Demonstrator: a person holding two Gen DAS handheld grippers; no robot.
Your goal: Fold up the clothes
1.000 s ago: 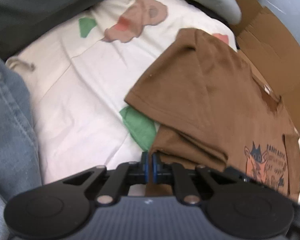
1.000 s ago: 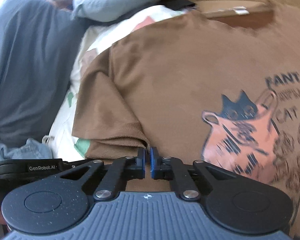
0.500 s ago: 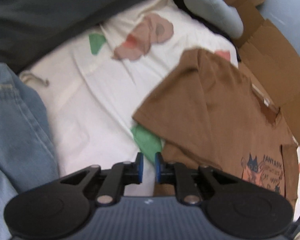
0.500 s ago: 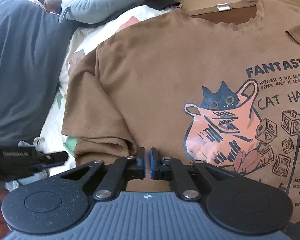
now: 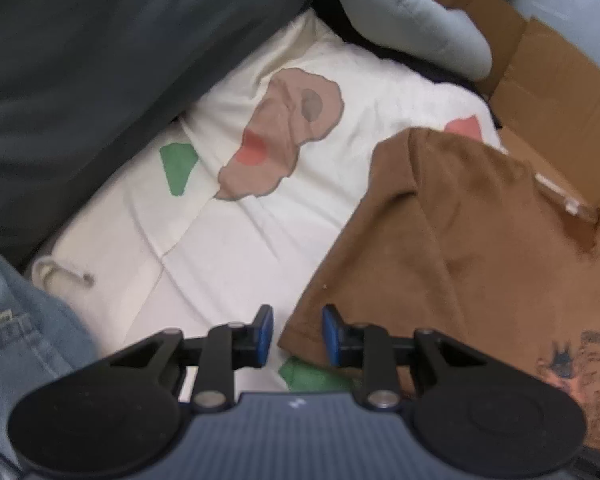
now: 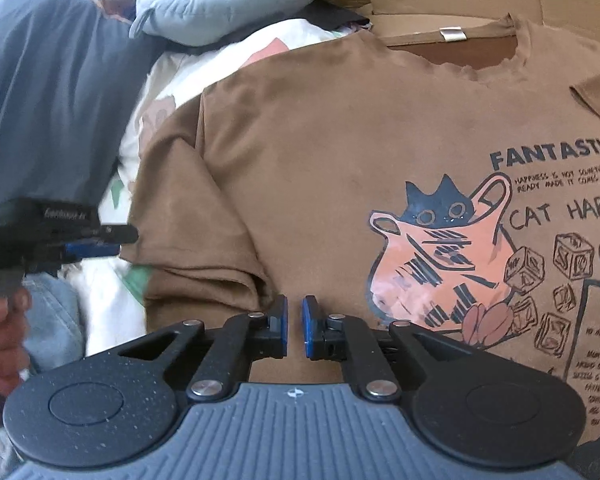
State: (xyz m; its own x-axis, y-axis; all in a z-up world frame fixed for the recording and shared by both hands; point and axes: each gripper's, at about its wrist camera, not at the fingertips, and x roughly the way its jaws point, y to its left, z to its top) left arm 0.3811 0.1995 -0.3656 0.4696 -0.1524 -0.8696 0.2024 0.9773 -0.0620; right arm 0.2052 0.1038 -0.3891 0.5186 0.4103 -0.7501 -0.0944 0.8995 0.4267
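Observation:
A brown T-shirt [image 6: 320, 152] with a cat print lies front up on a white patterned quilt [image 5: 228, 248]. One sleeve [image 5: 380, 240] is spread out to the side, and a fold of cloth [image 6: 204, 280] is bunched below it. My left gripper [image 5: 298, 334] is open, and the sleeve's hem corner lies between its blue pads [image 5: 265, 334]. It also shows from the side in the right wrist view as the left gripper [image 6: 96, 246], held by a hand [image 6: 4, 336]. My right gripper [image 6: 295, 326] sits low over the shirt beside the fold, its pads a narrow slit apart with brown cloth pinched there.
A flattened cardboard box [image 5: 540, 92] lies under the shirt's collar. A pale grey-blue pillow [image 6: 220, 4] and a dark grey cushion [image 5: 100, 60] border the quilt at the back and left. Blue jeans [image 5: 16, 352] lie at the near left.
My left gripper has opened and let go of the shirt's folded edge, and it now sits at the sleeve corner. The shirt has settled flat. My right gripper has pulled back a little.

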